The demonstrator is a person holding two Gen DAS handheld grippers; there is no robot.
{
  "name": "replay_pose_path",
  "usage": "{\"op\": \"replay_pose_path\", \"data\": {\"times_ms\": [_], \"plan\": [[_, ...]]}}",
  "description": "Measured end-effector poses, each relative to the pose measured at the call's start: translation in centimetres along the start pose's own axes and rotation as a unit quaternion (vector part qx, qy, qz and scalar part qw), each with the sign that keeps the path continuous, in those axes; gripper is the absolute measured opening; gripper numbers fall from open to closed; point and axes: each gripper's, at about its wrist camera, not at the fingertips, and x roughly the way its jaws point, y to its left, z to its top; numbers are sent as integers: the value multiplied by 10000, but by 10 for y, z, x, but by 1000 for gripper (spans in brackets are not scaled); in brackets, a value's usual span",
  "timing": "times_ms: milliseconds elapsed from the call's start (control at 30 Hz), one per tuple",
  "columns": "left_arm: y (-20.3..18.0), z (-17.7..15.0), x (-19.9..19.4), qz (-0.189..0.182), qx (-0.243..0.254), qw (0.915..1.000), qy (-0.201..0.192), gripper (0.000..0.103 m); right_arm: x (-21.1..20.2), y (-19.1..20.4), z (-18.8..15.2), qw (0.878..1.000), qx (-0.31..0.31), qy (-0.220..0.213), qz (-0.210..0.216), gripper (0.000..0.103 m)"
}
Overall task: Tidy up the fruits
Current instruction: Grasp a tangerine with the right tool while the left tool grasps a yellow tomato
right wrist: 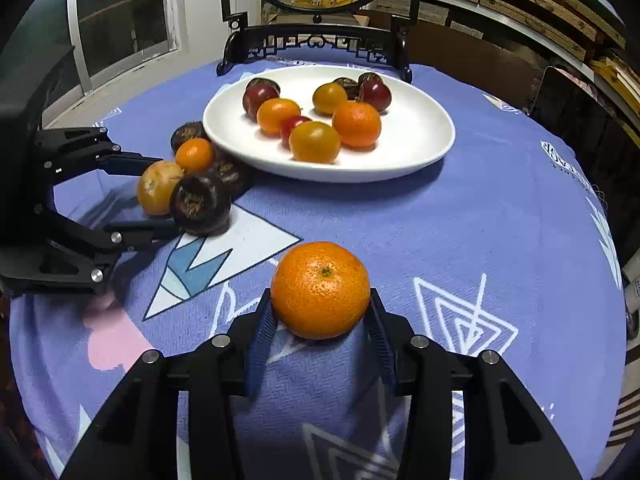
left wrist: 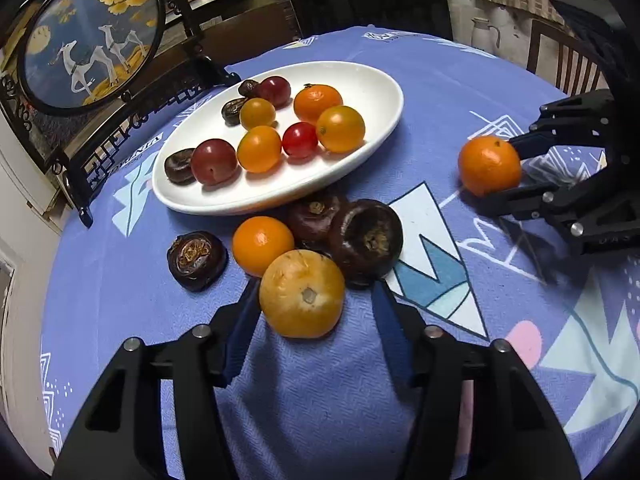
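Note:
A yellow-orange fruit lies on the blue cloth between the fingers of my left gripper. The left pad touches it, the right pad stands off, so the gripper is open. Just beyond sit a small orange fruit and three dark brown fruits. My right gripper is shut on an orange mandarin resting on the cloth; both pads press its sides. A white oval plate behind holds several small orange, red and dark fruits. The right wrist view shows the left gripper around the yellow-orange fruit.
An ornamental round picture screen on a black stand sits at the table's far edge, close behind the plate. A dark chair stands past the table. The round table drops off on all sides.

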Motion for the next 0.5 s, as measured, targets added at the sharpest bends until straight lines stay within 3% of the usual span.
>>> {"op": "replay_pose_path", "data": {"times_ms": [67,167,267,367,500], "plan": [[3,-1,0,-36,17,10000,25,58,-2,1,-2,10000,24,-11,37,45],[2,-2,-3,178,242,9995,-67,68,-5,3,-4,10000,15,-23,61,45],[8,-2,-2,35,245,9997,-11,67,-5,1,-6,9999,50,-16,91,46],[15,-3,0,-10,128,9999,44,60,-5,1,-6,9999,58,-19,110,46],[26,3,6,-82,-271,9996,68,60,-4,0,-4,9999,80,-28,148,46]]}}
